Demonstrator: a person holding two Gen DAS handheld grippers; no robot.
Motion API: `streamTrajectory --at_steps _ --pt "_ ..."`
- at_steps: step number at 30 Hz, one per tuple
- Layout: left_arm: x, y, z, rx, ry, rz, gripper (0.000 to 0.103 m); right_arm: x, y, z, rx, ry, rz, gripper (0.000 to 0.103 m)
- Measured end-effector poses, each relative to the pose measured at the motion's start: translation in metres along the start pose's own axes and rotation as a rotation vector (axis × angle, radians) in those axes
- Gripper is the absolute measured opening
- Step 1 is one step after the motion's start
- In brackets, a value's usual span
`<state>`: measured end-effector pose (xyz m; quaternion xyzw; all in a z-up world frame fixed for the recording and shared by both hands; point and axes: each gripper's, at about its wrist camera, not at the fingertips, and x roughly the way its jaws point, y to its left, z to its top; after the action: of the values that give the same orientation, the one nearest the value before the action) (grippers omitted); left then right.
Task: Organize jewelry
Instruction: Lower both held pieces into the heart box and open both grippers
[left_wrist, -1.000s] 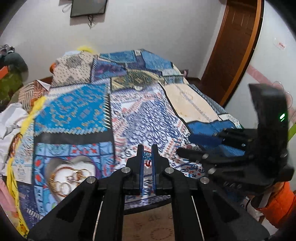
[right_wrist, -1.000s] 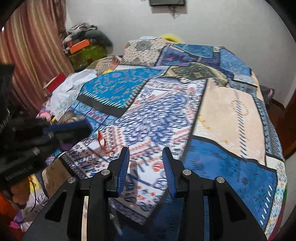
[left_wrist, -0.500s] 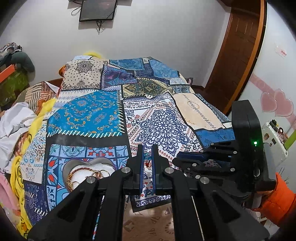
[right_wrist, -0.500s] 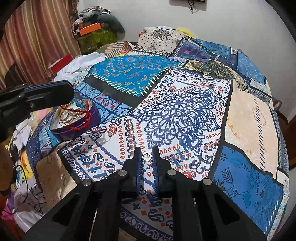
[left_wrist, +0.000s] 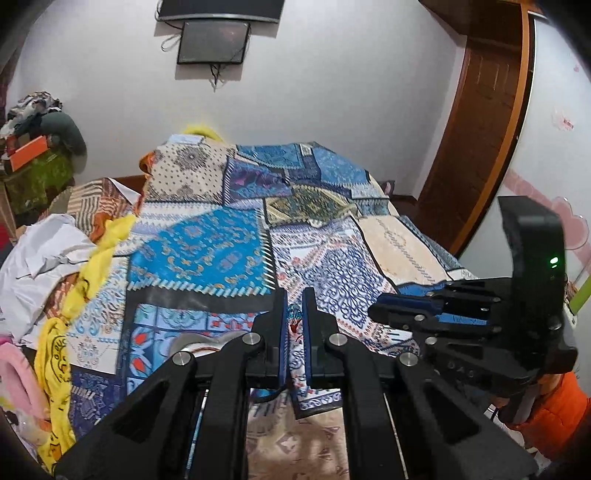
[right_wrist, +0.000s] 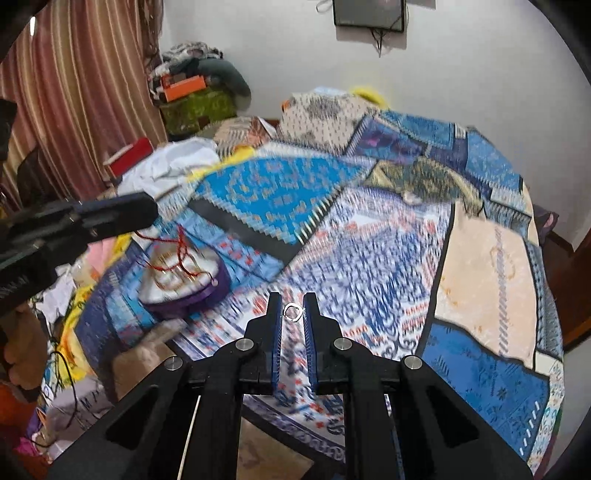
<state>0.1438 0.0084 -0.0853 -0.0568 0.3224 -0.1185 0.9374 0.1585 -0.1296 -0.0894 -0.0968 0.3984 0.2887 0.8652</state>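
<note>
My left gripper (left_wrist: 294, 314) is shut on a small blue and red beaded piece (left_wrist: 294, 314), held above the patterned bedspread. My right gripper (right_wrist: 293, 312) is shut on a small silver ring (right_wrist: 292, 312), lifted off the bed. A purple heart-shaped jewelry box (right_wrist: 183, 286) lies open at the left of the right wrist view, holding gold bangles and a red string necklace (right_wrist: 177, 251). Its rim (left_wrist: 192, 341) peeks out behind my left fingers. The left gripper (right_wrist: 110, 212) hangs just above the box. The right gripper (left_wrist: 443, 314) shows at the right of the left wrist view.
A patchwork bedspread (right_wrist: 369, 240) covers the bed. Crumpled white and yellow cloth (left_wrist: 55, 258) lies along its left side. Piled clothes and an orange box (right_wrist: 184, 86) stand by the striped curtain (right_wrist: 74, 92). A wooden door (left_wrist: 480, 129) is at the right.
My right gripper closed on the silver ring on the bedspread and lifted it. Both grippers tilted up and back; my left stays shut on the beaded piece.
</note>
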Motion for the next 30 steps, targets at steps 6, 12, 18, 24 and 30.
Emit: streamTrajectory --at_steps 6,12,18,24,30 --pt "-0.017 0.018 0.004 -0.016 -0.042 0.030 0.006 -0.012 0.022 0.018 -0.022 -0.063 0.021 0.010" --pt "-0.030 0.040 0.004 -0.038 -0.072 0.068 0.006 -0.009 0.045 0.028 -0.040 -0.089 0.061 0.010" --pt "-0.034 0.065 0.004 -0.075 -0.092 0.092 0.005 0.007 0.067 0.034 -0.051 -0.075 0.108 0.010" --pt "-0.019 0.080 -0.004 -0.105 -0.062 0.084 0.005 0.029 0.084 0.034 -0.073 -0.036 0.135 0.010" --pt "0.004 0.091 -0.021 -0.135 0.002 0.060 0.005 0.057 0.091 0.025 -0.073 0.035 0.149 0.010"
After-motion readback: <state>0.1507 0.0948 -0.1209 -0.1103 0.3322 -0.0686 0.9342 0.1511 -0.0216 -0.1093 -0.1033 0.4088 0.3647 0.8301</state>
